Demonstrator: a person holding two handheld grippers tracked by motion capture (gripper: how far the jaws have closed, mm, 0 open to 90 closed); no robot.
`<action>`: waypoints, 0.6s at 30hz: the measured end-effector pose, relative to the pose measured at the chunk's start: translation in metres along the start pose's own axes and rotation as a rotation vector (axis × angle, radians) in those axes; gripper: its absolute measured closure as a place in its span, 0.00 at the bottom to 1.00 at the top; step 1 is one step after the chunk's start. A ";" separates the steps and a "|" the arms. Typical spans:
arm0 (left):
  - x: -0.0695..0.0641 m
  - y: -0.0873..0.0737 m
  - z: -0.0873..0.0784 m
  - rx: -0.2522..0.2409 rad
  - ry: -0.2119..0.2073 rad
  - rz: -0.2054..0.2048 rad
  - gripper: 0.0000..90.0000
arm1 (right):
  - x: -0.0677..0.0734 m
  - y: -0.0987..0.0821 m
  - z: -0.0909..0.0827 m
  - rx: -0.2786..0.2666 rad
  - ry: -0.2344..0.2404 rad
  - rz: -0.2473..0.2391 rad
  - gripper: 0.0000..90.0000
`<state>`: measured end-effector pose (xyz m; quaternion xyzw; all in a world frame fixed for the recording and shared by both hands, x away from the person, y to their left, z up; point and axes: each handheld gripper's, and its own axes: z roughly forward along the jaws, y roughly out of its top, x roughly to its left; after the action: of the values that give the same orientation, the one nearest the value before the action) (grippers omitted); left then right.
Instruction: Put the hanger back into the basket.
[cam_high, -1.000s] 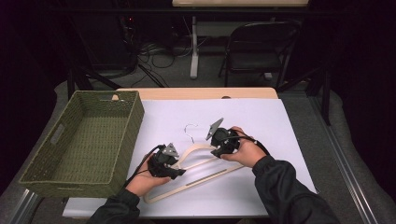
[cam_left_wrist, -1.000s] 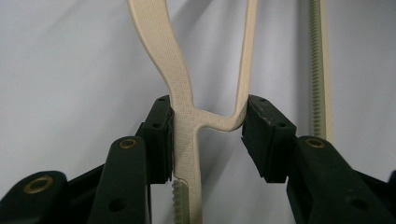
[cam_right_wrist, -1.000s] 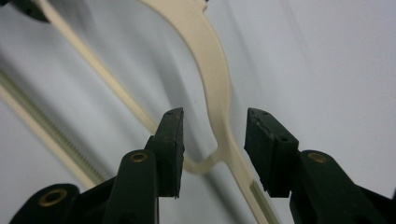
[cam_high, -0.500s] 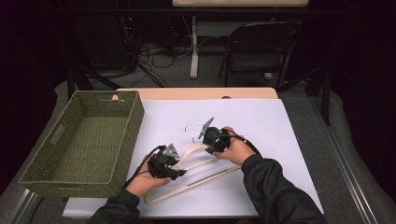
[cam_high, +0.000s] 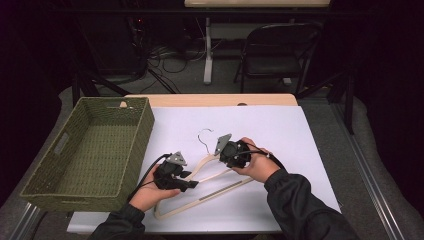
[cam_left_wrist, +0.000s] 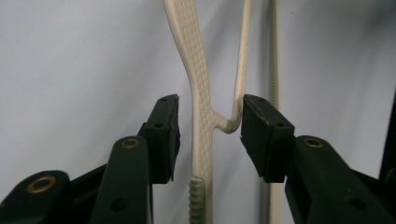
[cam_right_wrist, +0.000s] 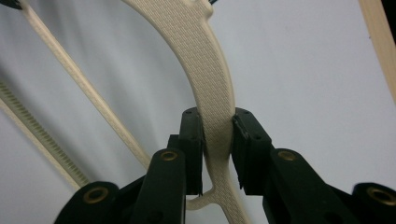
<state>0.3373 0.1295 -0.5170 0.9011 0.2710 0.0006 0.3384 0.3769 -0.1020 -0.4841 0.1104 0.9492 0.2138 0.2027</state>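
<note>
Your right gripper (cam_right_wrist: 218, 135), jaws just closing, clamps the cream clothes hanger (cam_right_wrist: 205, 60) by its textured arm; close your left gripper's (cam_left_wrist: 210, 128) 2 parted jaws squarely on the arm between them before lifting.

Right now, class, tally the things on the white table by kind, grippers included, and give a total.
Cream clothes hanger: 1
Green woven basket: 1
Hand-held grippers: 2, the left gripper and the right gripper
Total: 4
</note>
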 end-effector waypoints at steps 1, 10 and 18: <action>-0.001 0.000 0.000 -0.005 -0.005 0.002 0.63 | 0.002 0.000 -0.003 0.000 -0.003 -0.002 0.84; -0.015 0.003 -0.005 0.026 -0.017 0.027 0.72 | 0.015 -0.002 -0.022 -0.043 -0.037 -0.052 0.84; -0.022 0.003 -0.008 0.032 -0.031 0.022 0.82 | 0.022 -0.008 -0.031 -0.066 -0.042 -0.047 0.84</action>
<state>0.3187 0.1217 -0.5052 0.9093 0.2559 -0.0141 0.3278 0.3427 -0.1135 -0.4693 0.0857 0.9396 0.2376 0.2309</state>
